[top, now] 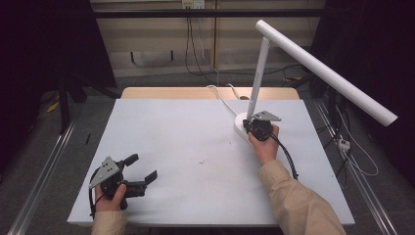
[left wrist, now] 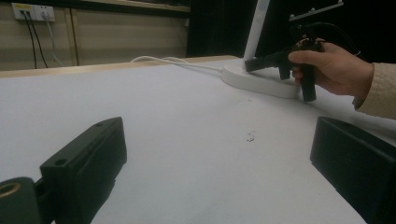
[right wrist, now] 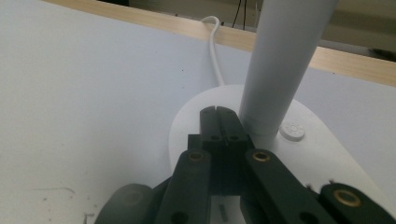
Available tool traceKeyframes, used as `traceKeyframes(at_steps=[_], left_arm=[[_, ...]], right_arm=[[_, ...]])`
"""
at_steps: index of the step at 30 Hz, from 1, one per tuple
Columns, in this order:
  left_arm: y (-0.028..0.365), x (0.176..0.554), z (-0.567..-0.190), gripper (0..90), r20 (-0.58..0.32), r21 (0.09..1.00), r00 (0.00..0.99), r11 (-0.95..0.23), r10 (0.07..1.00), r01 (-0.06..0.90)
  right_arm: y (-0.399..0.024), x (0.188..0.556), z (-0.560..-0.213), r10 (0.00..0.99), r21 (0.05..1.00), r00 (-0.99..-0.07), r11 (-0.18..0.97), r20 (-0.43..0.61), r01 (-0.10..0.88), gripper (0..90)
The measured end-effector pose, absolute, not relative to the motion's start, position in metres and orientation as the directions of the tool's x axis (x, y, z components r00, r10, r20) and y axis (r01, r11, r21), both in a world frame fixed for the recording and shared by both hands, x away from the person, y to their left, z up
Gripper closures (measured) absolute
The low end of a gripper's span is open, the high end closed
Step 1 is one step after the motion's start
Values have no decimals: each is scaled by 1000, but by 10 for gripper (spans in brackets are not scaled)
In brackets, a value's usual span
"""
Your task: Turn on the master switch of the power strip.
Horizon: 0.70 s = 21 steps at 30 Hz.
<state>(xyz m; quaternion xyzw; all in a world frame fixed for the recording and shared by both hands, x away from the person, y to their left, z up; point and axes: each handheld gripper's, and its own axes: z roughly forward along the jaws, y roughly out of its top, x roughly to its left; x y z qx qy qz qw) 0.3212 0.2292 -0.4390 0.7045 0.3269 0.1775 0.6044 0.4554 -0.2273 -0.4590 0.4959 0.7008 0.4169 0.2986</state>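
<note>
White tabletop (top: 186, 161), dim room behind. Your right gripper (right wrist: 218, 112) has its jaws pressed together with nothing between them, tips resting on or just over the desk lamp's round base (right wrist: 317, 158), just beside the upright pole (right wrist: 285, 60). The small round button (right wrist: 292, 131) lies close by on the far side of the pole's foot from the tips; any press turns on that short sideways offset. Your left gripper (top: 139, 172) sits well apart at the near left edge, jaws spread, holding nothing. The right hand is plainly nearer.
</note>
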Motion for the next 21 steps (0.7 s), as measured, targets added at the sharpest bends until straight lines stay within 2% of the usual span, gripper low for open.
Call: traceKeyframes(at_steps=[21], left_arm=[[230,321,-439,34,-149,967,721,-53,677,249]], right_arm=[[-227,456,-461,949,880,-314,175,-31,442,900]])
